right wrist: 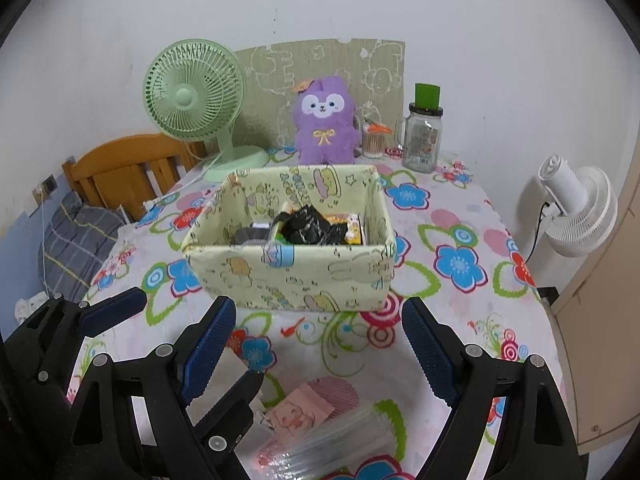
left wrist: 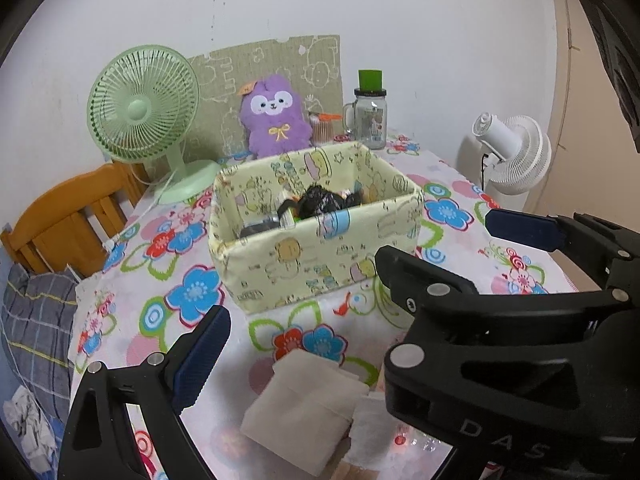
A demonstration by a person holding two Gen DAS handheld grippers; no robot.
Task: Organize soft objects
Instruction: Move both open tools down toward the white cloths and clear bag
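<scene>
- The folded cloth (left wrist: 306, 408) is cream, soft and light. It lies flat on the worktop (left wrist: 460, 216), near the camera, in front of the fabric basket (left wrist: 316, 260).
- It will bend and flop when lifted, so I think a pinch at its thick folded edge is best.
- The left tool (left wrist: 288, 364) is apart, and the cloth lies low between its blue ribbed pads, not pinched yet.
- The right tool (right wrist: 316, 352) is spread wide too, holding nothing. Under it lie a small pink packet (right wrist: 298, 414) and a clear, shiny plastic pack (right wrist: 320, 448) that looks slippery.
- The basket has soft, floppy walls with cartoon prints. Black crinkly things sit inside.
- A fluffy purple plush toy (right wrist: 325, 120) sits far back, beside a hard glass jar (right wrist: 422, 140).
</scene>
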